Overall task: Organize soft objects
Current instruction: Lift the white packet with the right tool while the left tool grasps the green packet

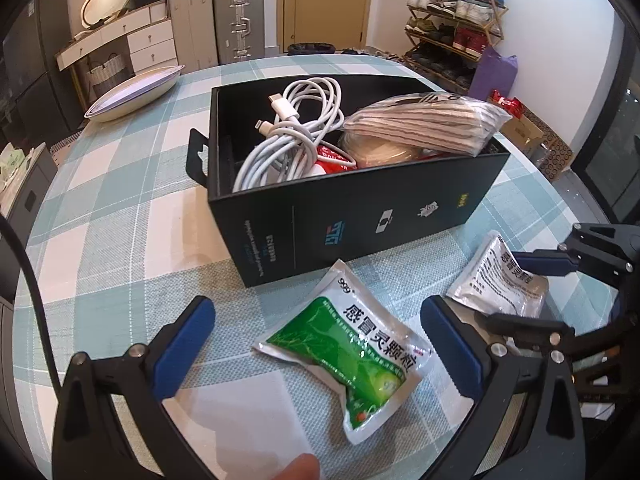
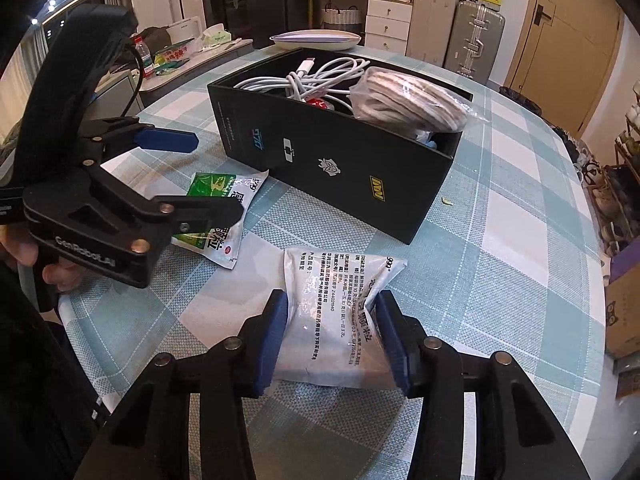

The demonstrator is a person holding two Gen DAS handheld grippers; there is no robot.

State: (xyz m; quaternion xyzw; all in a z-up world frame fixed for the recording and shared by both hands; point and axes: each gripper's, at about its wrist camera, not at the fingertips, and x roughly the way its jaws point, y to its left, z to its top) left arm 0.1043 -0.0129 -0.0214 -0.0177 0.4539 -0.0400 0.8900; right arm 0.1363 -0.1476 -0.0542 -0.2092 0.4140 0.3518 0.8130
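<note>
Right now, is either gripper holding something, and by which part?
The right gripper pinches the silver packet across its middle. The left gripper is open around the green packet.

Lived-in home, entryway-dining area: wooden shoe rack full of sneakers point(image 1: 454, 12), silver hard-shell suitcase point(image 1: 239, 22), white drawer dresser point(image 1: 150, 42), tan wooden door point(image 1: 326, 4), teal-white checked tablecloth point(image 1: 120, 208).

Glossy foil sachets point(image 1: 352, 360), matt black cardboard box point(image 1: 352, 216), woven checked tablecloth point(image 1: 120, 240).
</note>
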